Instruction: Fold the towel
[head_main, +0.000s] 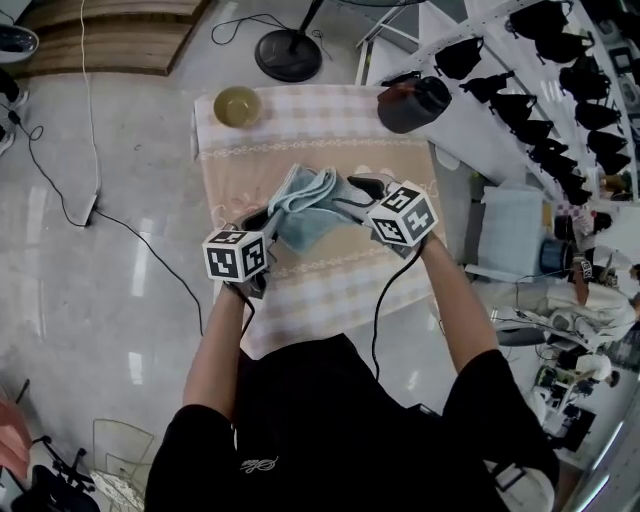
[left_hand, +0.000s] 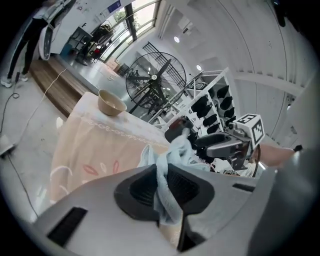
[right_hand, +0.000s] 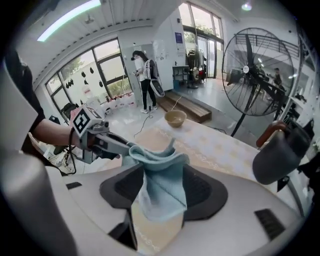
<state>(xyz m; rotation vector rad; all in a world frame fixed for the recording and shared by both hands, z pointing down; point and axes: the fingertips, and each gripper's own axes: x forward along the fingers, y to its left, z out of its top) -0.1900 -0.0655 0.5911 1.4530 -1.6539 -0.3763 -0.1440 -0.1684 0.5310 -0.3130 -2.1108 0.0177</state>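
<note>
Left gripper (left_hand: 161, 187) is pinched tight on one end of the pale blue towel (head_main: 305, 205), which is bunched up over the cloth-covered counter (head_main: 330, 125). Right gripper (right_hand: 162, 190) stands wide, with the towel's other end hanging loose between its jaws.

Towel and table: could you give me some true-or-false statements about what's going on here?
1. The left gripper pinches the towel. True.
2. The towel lies flat. False: it is bunched up between the two grippers.
3. A bowl stands on the table. True.
4. The towel is red. False: it is light blue.
5. The right gripper has its jaws pressed together. False: they stand apart, with the towel between them.
</note>
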